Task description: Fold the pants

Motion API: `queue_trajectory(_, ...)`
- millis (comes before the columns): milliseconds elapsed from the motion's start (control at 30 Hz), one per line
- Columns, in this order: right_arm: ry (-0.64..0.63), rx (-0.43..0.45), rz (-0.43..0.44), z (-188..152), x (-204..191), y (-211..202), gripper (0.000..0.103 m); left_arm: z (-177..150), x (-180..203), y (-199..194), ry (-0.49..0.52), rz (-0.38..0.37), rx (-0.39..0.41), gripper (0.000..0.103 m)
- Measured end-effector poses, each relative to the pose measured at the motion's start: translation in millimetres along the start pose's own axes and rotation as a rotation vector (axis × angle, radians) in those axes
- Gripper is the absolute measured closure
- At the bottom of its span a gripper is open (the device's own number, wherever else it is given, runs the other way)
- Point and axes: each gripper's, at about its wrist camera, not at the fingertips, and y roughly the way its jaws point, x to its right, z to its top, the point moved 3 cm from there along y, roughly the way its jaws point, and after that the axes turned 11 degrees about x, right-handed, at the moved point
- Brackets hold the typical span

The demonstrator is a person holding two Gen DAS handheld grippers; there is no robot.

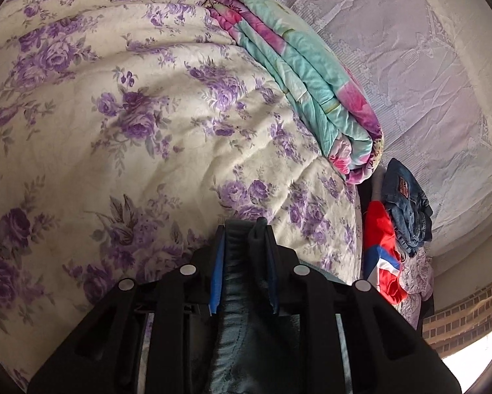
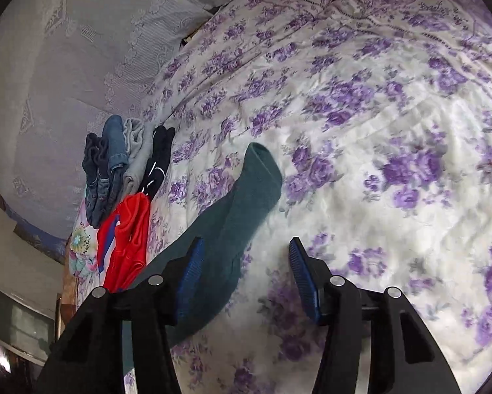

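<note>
The dark teal pants (image 2: 233,216) lie stretched across the floral bedspread in the right wrist view, one leg end pointing away at the middle. My right gripper (image 2: 244,252) is open and empty, its jaws wide apart just above the pants and the bedspread. My left gripper (image 1: 244,229) is shut on a bunched part of the same pants (image 1: 236,321), which hangs down between its blue pads; it is held above the bedspread.
A white bedspread with purple flowers (image 2: 377,164) covers the bed. A pile of clothes, jeans (image 2: 111,157) and a red garment (image 2: 127,239), lies at the bed's edge by the lace curtain (image 1: 410,65). A folded teal-pink quilt (image 1: 298,75) lies on the bed.
</note>
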Motion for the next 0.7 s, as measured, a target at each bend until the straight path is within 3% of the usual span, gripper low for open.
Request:
queue_trajectory(133,-0.030,0.051,-0.011,-6,-7,10,0.098,0,1,0,0.014,0.006,0.005,0.082)
queue_trajectory(200,-0.099,0.138,-0.001,0,-20,-17,0.098,-1,7,-1,0.049,0.016,0.014,0.082)
queue_trajectory(267,-0.237,0.210,-0.071,6,-33,-49,0.097,-3,20,-1,0.118,0.008,0.021,0.082)
queue_trajectory(300,-0.285,0.203,-0.134,7,-32,-56,0.097,-5,29,1,0.159,-0.004,0.015,0.080)
queue_trajectory(333,-0.339,0.176,-0.208,6,-27,-55,0.089,-9,37,5,0.203,-0.011,0.005,0.077)
queue_trajectory(367,-0.390,0.147,-0.304,4,-16,-50,0.064,-12,43,9,0.236,0.005,-0.003,0.073)
queue_trajectory(400,-0.411,0.151,-0.402,3,-2,-49,0.050,-15,45,15,0.257,0.034,-0.018,0.062)
queue_trajectory(433,-0.386,0.181,-0.449,3,14,-56,0.042,-16,45,20,0.261,0.054,-0.034,0.062)
queue_trajectory(567,-0.180,0.231,-0.219,7,30,-79,0.045,-7,29,13,0.168,0.026,-0.006,0.062)
queue_trajectory(700,-0.238,0.222,-0.182,2,9,-72,0.050,-2,23,12,0.136,0.034,0.001,0.068)
